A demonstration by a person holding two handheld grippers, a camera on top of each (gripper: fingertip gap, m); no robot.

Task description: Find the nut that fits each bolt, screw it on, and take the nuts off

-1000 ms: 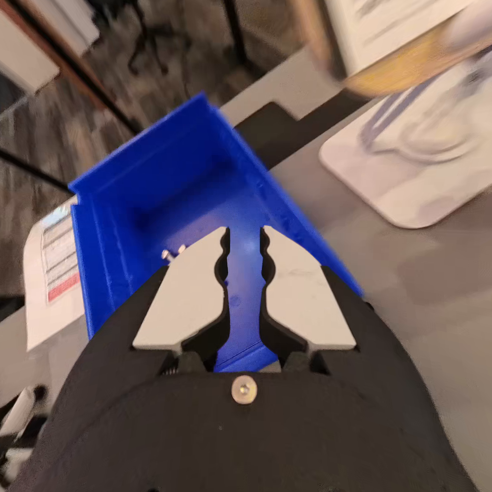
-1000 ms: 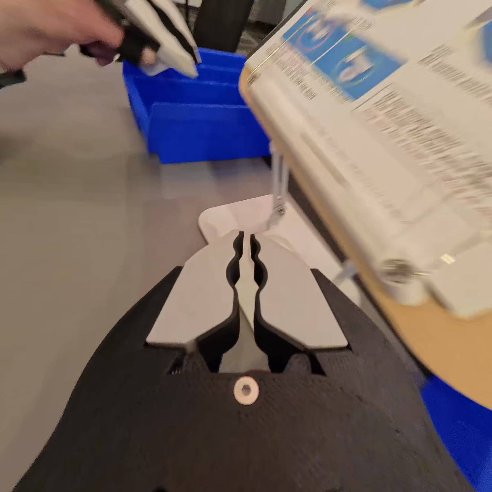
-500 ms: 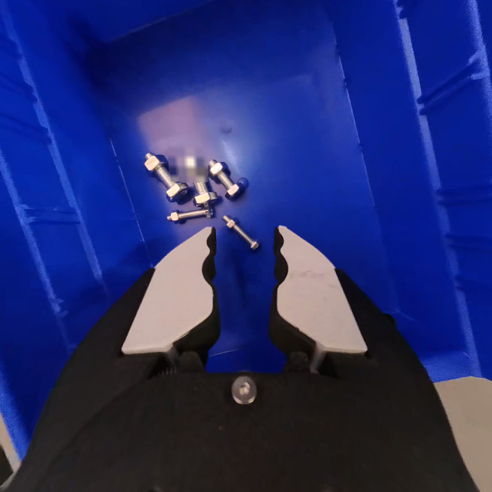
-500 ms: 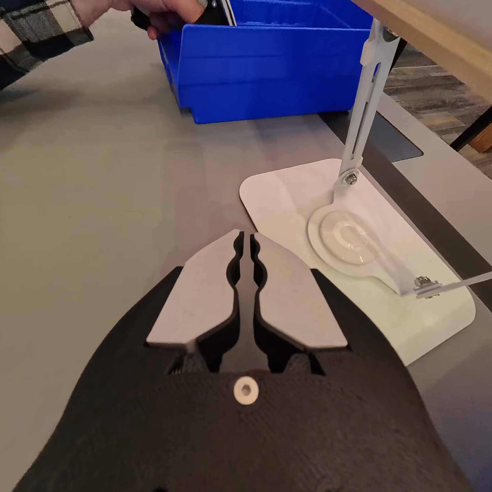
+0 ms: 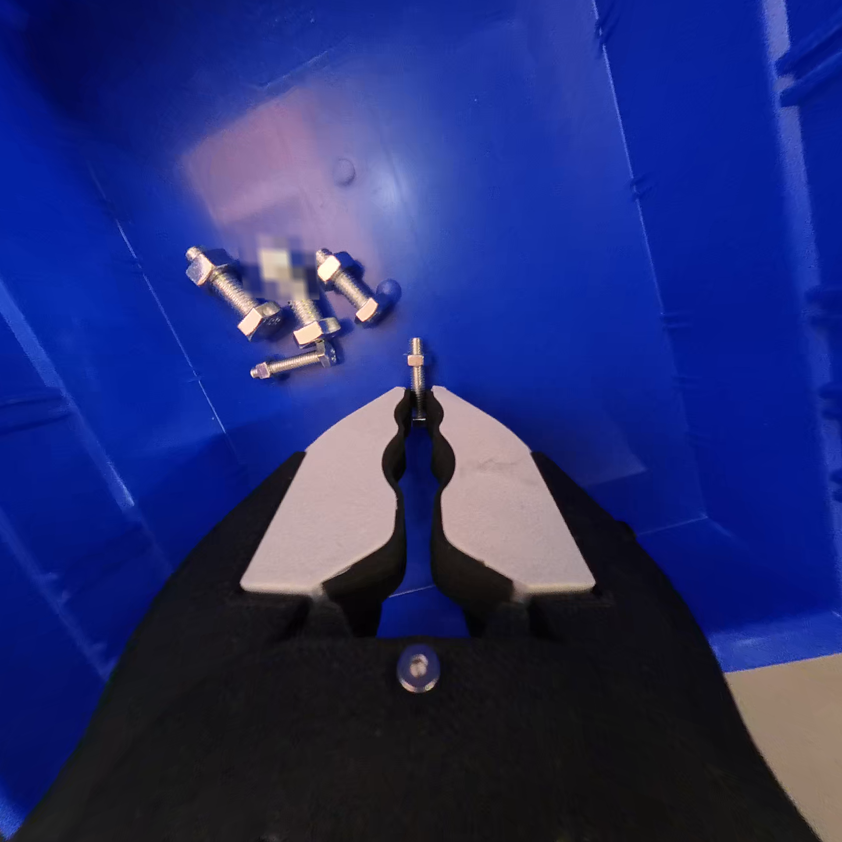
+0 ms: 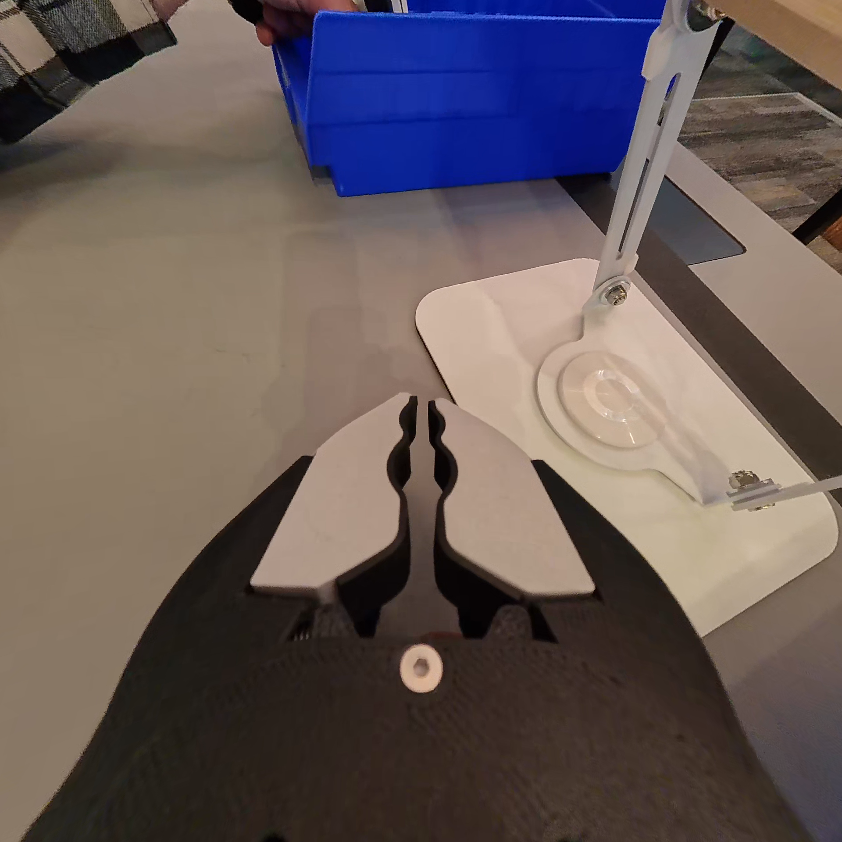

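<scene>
In the left wrist view my left gripper point(image 5: 418, 401) is deep inside the blue bin point(image 5: 546, 228). It is shut on a thin silver bolt point(image 5: 415, 378) near its head. The shank points away from me and carries a small nut point(image 5: 415, 361). Several thicker bolts with nuts point(image 5: 237, 291) lie on the bin floor to the left. In the right wrist view my right gripper point(image 6: 422, 403) hovers over the grey table point(image 6: 159, 319). Its fingers are drawn together to a thin slit with nothing between them. The bin point(image 6: 455, 114) stands ahead of it.
A white stand base point(image 6: 501, 341) with a clear disc and an upright slotted arm point(image 6: 638, 182) sits right of my right gripper. A person's hand point(image 6: 291, 13) and plaid sleeve point(image 6: 68, 45) reach to the bin's left end. A dark inset panel point(image 6: 683, 228) runs along the table's right side.
My left gripper dropped into the bin, opened wide over the small bolt, then closed on it; the bolt now points straight ahead. My right gripper tilted down toward the table and stayed shut.
</scene>
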